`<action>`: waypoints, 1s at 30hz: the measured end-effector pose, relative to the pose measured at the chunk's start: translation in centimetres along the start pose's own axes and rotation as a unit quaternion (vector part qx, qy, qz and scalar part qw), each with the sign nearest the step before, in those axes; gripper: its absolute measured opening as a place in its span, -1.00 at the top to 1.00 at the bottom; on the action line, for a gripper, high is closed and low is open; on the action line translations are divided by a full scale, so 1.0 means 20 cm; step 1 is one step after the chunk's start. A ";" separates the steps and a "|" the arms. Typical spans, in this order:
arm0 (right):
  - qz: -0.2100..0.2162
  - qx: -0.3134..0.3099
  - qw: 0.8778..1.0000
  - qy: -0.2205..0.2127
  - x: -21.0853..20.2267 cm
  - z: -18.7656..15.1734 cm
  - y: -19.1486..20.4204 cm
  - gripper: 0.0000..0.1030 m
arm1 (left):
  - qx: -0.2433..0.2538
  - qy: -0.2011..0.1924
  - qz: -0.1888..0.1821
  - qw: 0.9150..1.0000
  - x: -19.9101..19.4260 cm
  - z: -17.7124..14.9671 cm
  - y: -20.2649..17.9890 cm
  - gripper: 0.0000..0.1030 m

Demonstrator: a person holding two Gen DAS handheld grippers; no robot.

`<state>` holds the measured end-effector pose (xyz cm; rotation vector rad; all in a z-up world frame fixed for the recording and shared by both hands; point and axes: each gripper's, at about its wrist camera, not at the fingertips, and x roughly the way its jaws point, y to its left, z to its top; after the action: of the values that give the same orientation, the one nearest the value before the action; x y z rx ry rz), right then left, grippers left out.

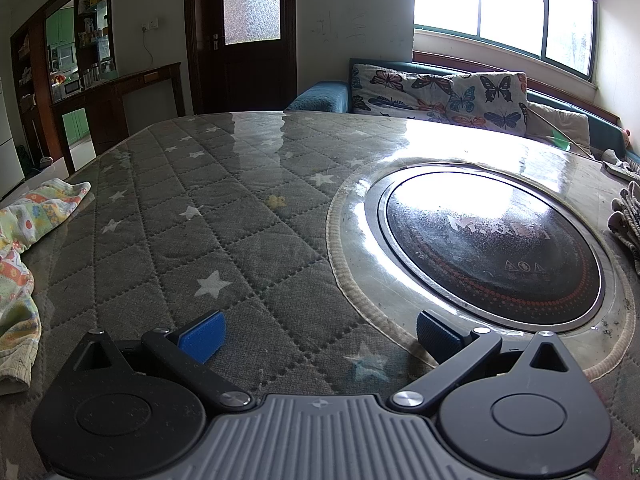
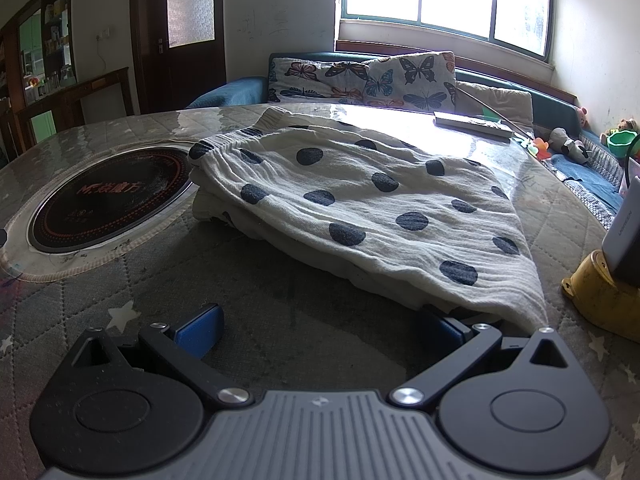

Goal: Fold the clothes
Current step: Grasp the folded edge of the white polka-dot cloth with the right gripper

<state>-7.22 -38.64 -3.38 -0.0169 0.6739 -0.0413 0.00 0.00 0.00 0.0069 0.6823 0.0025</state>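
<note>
Left wrist view: the left tongs were spread as wide as they go with nothing between the blue pads, just hanging over the quilted star-print counter. A crumpled colourful garment sat off at the left edge, well apart from them, probably waiting its turn. The round cooktop set into the counter was just ahead to the right.

Right wrist view: the right tongs were wide open too, holding nothing. The polka-dot garment lay in a loose heap right in front, its near corner draped over the right-hand pad but not pinched, far as I could tell. One end spilled over the cooktop rim. My guess is the tongs were low and open there to grab that hem and spread it flat first.
</note>
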 end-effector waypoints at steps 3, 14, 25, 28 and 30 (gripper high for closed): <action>-0.002 0.000 1.000 -0.001 0.00 0.00 0.01 -1.00 | 0.000 0.000 0.000 1.000 0.00 0.00 0.00 -1.00; 0.022 -0.036 0.999 -0.029 -0.06 0.16 0.11 -0.71 | 0.000 0.000 0.000 1.000 0.00 0.00 0.00 -1.00; 0.037 -0.079 0.995 -0.056 -0.04 0.30 0.25 -0.41 | 0.000 0.000 0.000 1.000 0.00 0.00 0.00 -1.00; 0.044 -0.087 0.994 -0.051 0.02 0.35 0.29 -0.23 | 0.000 0.000 0.000 1.000 0.00 0.00 0.00 -1.00; 0.049 -0.088 0.994 -0.042 0.06 0.37 0.30 -0.15 | 0.000 0.000 0.000 1.000 0.00 0.00 0.00 -1.00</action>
<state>-1.46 -32.59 1.53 -0.1540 0.5917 0.1119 -0.03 -0.02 -0.02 0.0069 0.6821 0.0024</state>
